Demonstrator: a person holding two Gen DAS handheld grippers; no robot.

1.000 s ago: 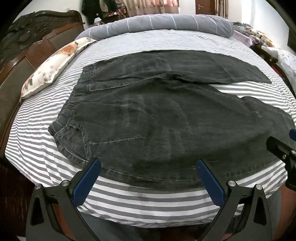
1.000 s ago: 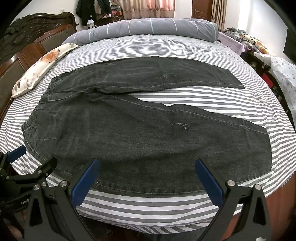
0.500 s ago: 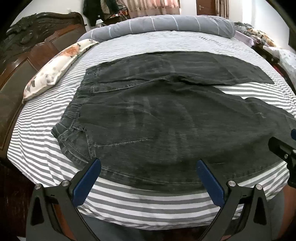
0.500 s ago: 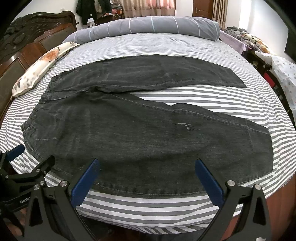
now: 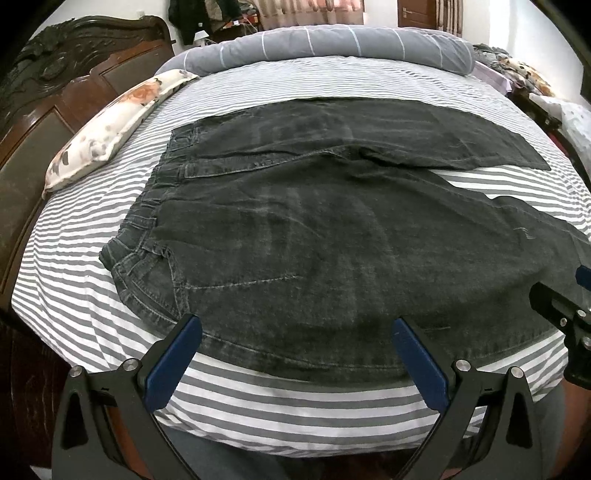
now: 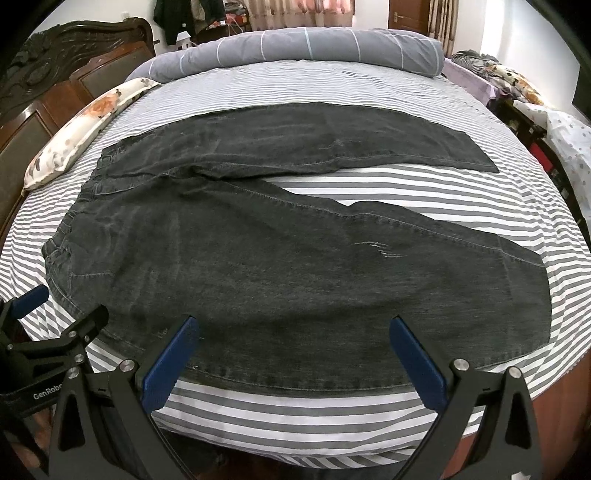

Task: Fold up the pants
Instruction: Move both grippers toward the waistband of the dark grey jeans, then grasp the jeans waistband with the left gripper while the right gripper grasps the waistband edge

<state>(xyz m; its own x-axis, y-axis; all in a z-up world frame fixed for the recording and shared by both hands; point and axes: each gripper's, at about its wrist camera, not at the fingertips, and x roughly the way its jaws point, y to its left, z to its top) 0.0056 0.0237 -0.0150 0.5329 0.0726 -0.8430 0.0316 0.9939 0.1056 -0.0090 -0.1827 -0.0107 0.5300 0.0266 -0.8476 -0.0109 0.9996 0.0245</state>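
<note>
With both the left gripper (image 5: 293,349) and right gripper (image 6: 291,347) held agape, nothing was gripped — the pants (image 6: 295,266) risked being bunched if only one layer were caught.

We are in a home bedroom: a bed (image 6: 332,417) with striped sheets, a carved wooden headboard (image 6: 55,107) at its left, a floral pillow (image 6: 85,129) beside that, curtains (image 6: 295,13) beyond the bed.

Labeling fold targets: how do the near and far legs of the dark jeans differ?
The near leg of the black denim jeans lies at the bed's front edge, angled away from the other; the far leg lies farther back, straighter. The near leg shows pale scuff marks; the far one looks plainer. Both lie flat and unfolded, untouched by either gripper.
</note>
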